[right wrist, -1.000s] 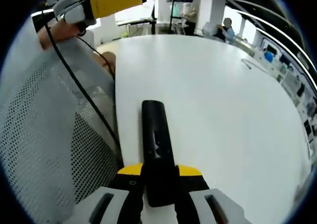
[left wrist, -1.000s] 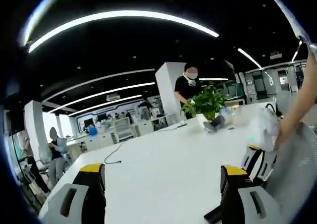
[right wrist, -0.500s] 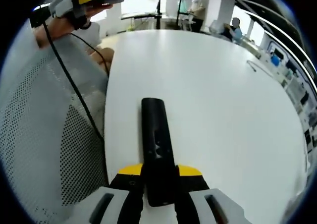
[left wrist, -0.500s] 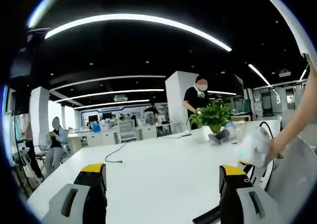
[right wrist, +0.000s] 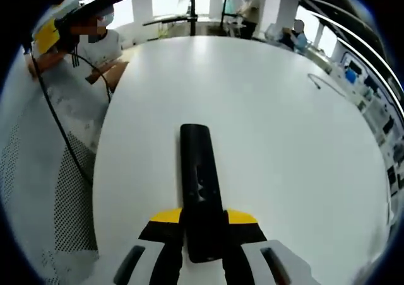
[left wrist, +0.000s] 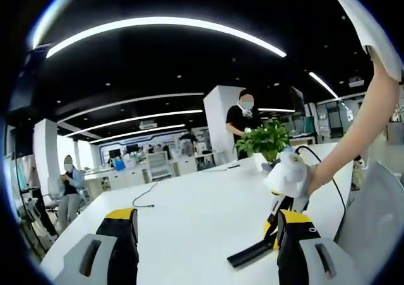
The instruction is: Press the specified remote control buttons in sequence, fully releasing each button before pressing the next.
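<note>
Remote control (right wrist: 201,184) sits pinched in right tongs (right wrist: 203,225); left tongs (left wrist: 205,234), spread, should press squarely, then lift fully.

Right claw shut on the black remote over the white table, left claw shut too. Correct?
Not quite. The left claw is open with nothing between its jaws, as the left gripper view shows. The right claw is indeed shut on the black remote over the white table.
</note>
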`<state>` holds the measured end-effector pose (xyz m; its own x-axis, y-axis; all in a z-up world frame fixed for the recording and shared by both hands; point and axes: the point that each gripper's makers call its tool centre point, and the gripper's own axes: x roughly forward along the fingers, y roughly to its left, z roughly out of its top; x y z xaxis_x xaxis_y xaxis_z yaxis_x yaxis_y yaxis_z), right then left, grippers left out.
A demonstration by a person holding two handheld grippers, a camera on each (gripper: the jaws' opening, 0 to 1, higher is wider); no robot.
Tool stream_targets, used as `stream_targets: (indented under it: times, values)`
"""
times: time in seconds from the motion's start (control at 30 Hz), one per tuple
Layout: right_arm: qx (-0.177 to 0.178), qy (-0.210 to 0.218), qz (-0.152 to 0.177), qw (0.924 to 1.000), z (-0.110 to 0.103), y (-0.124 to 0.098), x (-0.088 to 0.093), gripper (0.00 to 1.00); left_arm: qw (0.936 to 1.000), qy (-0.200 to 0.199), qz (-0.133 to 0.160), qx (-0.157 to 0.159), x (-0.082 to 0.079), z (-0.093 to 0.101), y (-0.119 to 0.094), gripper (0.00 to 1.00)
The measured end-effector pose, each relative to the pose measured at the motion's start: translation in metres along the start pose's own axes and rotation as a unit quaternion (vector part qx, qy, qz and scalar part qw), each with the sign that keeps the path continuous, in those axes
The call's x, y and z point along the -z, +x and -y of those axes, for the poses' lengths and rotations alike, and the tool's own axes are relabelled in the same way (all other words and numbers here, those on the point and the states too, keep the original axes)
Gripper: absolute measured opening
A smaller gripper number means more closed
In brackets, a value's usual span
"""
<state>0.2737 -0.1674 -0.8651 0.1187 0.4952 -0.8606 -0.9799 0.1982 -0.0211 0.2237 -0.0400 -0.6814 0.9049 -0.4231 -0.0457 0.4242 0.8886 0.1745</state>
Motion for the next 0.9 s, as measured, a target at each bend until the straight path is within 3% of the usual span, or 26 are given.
stream_targets:
  times: [0.17,0.47,0.9]
  values:
    - [0.0,0.0,-0.002,1.0,0.018,0.003,-0.005,0.2,0.9998,0.022,-0.001,-0.004,-0.001,0.0,-0.001,0.93]
    - [-0.006,-0.006,-0.003,1.0,0.045,0.006,-0.01,0.2,0.9997,0.023,0.0,0.002,-0.002,0.003,-0.001,0.93]
    - [-0.009,-0.007,0.015,0.9998,0.06,0.01,-0.018,0.21,0.9999,0.013,0.007,-0.002,-0.004,-0.001,-0.002,0.94]
